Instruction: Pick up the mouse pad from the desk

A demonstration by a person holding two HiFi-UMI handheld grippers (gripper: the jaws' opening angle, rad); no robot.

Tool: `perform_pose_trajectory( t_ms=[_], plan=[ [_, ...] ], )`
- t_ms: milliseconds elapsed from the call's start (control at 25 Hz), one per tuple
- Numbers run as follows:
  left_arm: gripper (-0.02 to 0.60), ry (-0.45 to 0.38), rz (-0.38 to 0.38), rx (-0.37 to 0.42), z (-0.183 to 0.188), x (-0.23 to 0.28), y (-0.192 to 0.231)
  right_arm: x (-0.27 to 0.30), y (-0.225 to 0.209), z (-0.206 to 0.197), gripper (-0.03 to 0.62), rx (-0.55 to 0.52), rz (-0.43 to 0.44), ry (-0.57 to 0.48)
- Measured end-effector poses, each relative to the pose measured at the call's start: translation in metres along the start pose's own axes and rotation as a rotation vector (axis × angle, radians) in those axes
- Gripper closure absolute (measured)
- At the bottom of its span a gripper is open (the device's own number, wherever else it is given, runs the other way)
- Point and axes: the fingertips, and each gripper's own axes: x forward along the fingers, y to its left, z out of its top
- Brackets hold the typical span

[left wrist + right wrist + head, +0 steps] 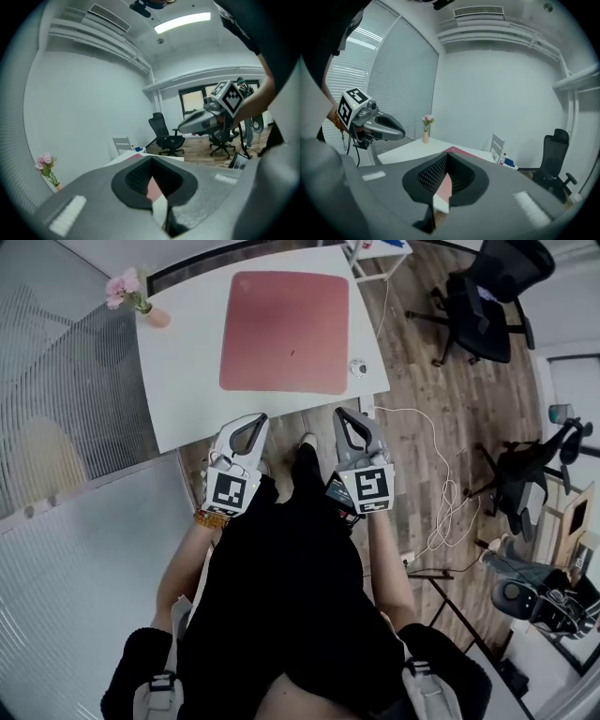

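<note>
Our left gripper (257, 417) and right gripper (341, 412), fingers (133, 180) closed empty, hang beside the bench (187, 381); the near-square mouse pad (284, 332) lies flat, aligned with the bench's edges.

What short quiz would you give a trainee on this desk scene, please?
1. True or false: the pad lies flat on the desk, and the left gripper is clear of it.
2. The right gripper is: A. open; B. shut and empty; C. shut on the pad.
3. In the head view, what stands on the desk to the left of the pad?
Key: 1 true. 2 B. 3 a vase of flowers.
</note>
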Motion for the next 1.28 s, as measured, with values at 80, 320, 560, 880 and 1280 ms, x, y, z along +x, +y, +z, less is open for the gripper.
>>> perform_pose_trajectory(
  t_ms=[80, 320, 560, 880, 1280],
  plan=[
    [0.58, 0.043, 0.004, 0.017, -0.004, 0.014, -0.001, 0.012, -0.015, -0.003, 0.574, -0.056, 0.052, 0.0],
    [0.577, 0.15, 0.022, 0.034, -0.021, 0.046, 0.011, 0.059, -0.035, -0.035, 0.546, -0.255, 0.239, 0.077],
    [0.55, 0.255, -0.061, 0.066, -0.06, 0.086, 0.011, 0.091, -0.05, -0.069, 0.489, -0.314, 0.325, 0.179],
    [0.469, 0.416, -0.238, 0.203, -0.12, 0.13, -0.003, 0.125, -0.035, -0.11, 0.405, -0.372, 0.411, 0.32],
    [0.423, 0.662, -0.419, 0.255, -0.186, 0.168, 0.018, 0.18, -0.022, -0.15, 0.37, -0.49, 0.617, 0.522]
  ],
)
